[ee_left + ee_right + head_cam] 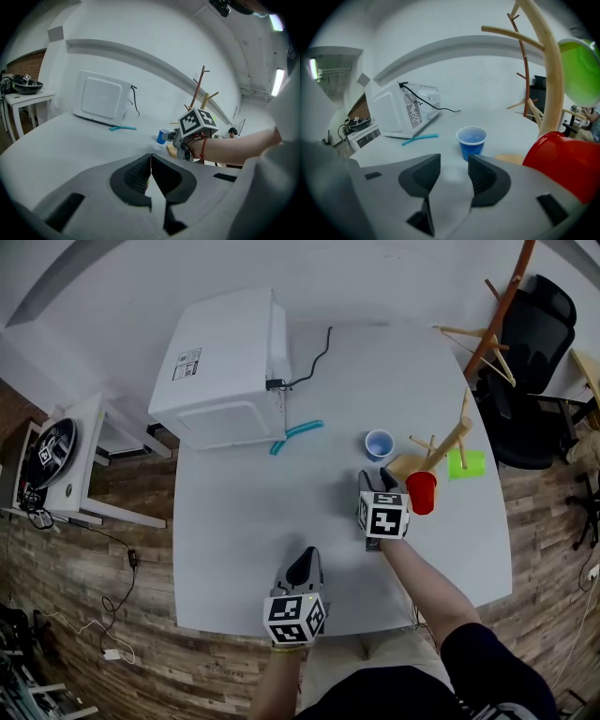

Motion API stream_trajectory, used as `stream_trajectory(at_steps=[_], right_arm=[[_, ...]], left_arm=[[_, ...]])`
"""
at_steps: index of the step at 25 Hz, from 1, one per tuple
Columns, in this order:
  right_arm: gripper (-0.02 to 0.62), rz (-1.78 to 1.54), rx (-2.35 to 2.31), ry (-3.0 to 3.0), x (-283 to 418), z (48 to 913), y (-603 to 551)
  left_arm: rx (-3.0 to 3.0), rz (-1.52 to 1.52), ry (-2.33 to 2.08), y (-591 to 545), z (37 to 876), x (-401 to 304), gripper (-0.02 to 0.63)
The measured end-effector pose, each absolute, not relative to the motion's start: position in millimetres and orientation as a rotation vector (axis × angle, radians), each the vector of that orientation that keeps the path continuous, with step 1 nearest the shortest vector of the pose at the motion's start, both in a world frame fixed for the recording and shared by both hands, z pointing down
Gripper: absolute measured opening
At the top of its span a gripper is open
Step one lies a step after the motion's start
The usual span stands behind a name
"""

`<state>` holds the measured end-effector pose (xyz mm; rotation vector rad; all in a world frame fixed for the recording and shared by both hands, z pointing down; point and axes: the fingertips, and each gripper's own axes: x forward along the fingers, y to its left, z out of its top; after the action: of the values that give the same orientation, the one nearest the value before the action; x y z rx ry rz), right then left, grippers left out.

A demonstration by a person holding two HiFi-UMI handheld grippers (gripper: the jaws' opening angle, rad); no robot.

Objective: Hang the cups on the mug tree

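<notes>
One blue cup (471, 142) was seen upright on the table (281, 521) — dead ahead of the right gripper (453, 165), just beyond its parted, empty jaws. The left gripper (151, 164), closed on nothing, was held farther back — the right was judged nearer.

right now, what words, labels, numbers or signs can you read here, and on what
No text is readable.
Label on the microwave: print too small to read.
Left tool and right tool: black-and-white square markers only, no letters or numbers.
</notes>
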<state>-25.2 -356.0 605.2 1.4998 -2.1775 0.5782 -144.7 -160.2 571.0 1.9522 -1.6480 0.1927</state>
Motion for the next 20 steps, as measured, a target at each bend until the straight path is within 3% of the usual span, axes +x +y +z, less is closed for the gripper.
stream_trajectory(at_steps=[20], right_arm=[[0.245, 0.613, 1.606, -2.065, -14.4, 639.5, -397.6]], left_arm=[[1.892, 0.191, -1.629, -168.3, 593.9, -147.1, 0.02]])
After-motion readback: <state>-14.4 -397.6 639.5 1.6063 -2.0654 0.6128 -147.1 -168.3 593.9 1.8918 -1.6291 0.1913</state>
